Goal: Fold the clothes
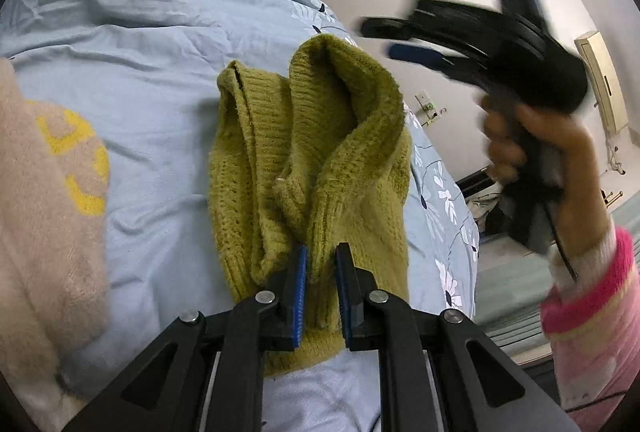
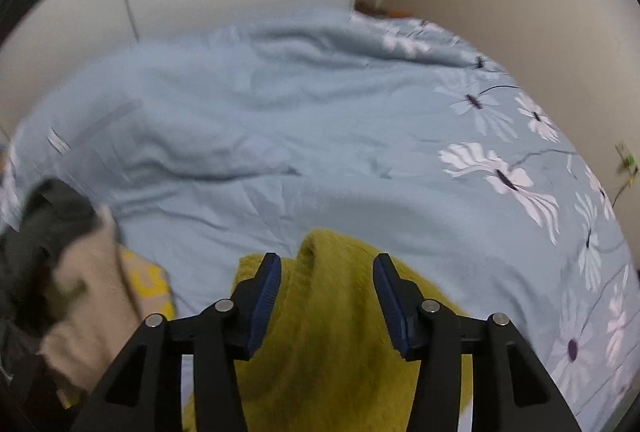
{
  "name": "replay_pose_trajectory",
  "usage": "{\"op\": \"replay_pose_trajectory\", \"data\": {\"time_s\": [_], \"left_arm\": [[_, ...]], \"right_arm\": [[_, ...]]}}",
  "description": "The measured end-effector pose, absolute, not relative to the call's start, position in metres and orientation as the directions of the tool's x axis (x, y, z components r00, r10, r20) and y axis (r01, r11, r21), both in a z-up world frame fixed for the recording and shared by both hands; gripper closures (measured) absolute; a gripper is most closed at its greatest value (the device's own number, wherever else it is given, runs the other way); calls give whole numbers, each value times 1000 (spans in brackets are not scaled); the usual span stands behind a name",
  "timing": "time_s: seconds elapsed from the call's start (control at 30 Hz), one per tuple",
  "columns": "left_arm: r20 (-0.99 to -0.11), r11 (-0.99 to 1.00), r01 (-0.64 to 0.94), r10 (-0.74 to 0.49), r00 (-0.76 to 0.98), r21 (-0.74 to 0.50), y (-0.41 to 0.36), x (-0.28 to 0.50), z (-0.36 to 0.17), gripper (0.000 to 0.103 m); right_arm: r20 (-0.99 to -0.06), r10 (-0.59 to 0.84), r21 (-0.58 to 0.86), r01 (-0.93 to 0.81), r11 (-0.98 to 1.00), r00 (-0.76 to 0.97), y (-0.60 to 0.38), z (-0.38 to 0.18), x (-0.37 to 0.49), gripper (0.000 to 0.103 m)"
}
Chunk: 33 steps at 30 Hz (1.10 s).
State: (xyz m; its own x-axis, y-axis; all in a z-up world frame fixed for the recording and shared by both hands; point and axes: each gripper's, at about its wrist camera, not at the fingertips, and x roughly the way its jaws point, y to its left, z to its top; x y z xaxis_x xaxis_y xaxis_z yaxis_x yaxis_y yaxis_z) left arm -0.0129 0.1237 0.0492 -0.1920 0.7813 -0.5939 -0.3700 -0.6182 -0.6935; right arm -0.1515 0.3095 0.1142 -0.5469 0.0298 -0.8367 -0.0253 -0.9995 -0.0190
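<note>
An olive-green knit sweater [image 1: 320, 152] lies bunched and partly folded on the pale blue bedspread [image 1: 140, 52]. My left gripper [image 1: 321, 258] sits at the sweater's near edge, its blue pads narrowly apart with a raised ribbed fold pinched between them. In the left wrist view my right gripper [image 1: 378, 38] is blurred, held up in the air by a hand [image 1: 532, 152] to the right of the sweater, its fingers apart. In its own view the right gripper [image 2: 326, 264] stands open above the sweater [image 2: 332, 352], holding nothing.
A beige garment with yellow print [image 1: 48, 192] lies left of the sweater, with a dark garment [image 2: 40, 224] beside it. The bedspread [image 2: 280, 132] has white flowers along its right side. Walls stand behind the bed, and the floor drops off to the right.
</note>
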Motion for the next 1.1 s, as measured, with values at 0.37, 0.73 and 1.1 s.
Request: {"op": "replay_pose_trajectory", "data": {"time_s": [0.37,0.73,1.1], "left_arm": [[-656,-672,-386,729,-195,-632,147,-2,57,86],[-661,-685,-401,717,-223,-608,126,20,77,93],[-698,-733,-372,671,-251,-570,139,-7,75,51]], "right_arm": [[-846,24,161,-297,-941,-533,387,88,30,47],[-823,-79,359,-408,-839,-563,419,46,101,47],[-793,-163,444,-374,-814,-587,416,27,109,47]]}}
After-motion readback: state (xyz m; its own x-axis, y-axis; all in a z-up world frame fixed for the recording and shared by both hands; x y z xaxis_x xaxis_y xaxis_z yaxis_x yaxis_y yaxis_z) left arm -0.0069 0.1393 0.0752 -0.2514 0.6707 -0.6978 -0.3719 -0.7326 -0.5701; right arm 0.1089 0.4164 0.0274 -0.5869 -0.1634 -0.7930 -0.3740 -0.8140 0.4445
